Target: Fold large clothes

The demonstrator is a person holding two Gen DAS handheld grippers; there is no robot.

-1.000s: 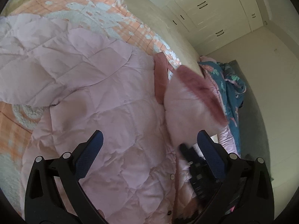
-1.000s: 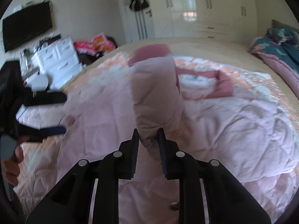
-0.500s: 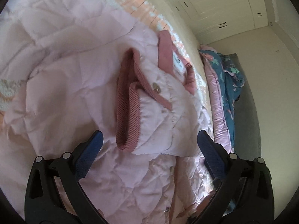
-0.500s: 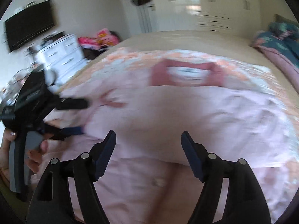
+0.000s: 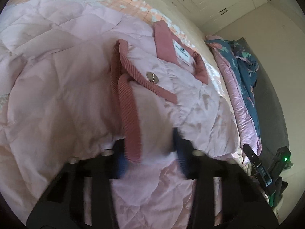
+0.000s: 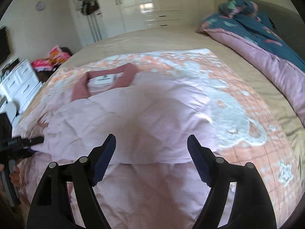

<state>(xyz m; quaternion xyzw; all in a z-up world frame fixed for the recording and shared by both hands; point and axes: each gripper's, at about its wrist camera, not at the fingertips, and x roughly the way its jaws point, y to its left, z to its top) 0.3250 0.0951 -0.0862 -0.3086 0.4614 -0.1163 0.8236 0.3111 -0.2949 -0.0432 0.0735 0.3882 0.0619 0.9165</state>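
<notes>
Left-wrist view, nearest: the left gripper point(image 5: 150, 152) is closing, its blue-padded jaws narrowing on the end of the pale pink quilted sleeve point(image 5: 144, 118) with its dusty-rose ribbed cuff point(image 5: 129, 118); a second ago these jaws were standing fully wide over flat fabric, with nothing between them. The pads are now pressing the cuff end on both sides, though motion blur is obscuring the exact contact. Right-wrist view: the right gripper point(image 6: 151, 156) is opening, its jaws standing wide and empty; a second ago they were pinching a raised fold of sleeve, which is now lying released across the body of the pale pink quilted puffer jacket point(image 6: 152, 118). The judgement is that one sleeve is folded in and the hand-over to the left side is beginning. Farther off, the jacket's rose collar point(image 6: 106, 80) is lying flat on the orange-and-white patterned blanket point(image 6: 238, 114) covering the beige bed point(image 6: 171, 38).
</notes>
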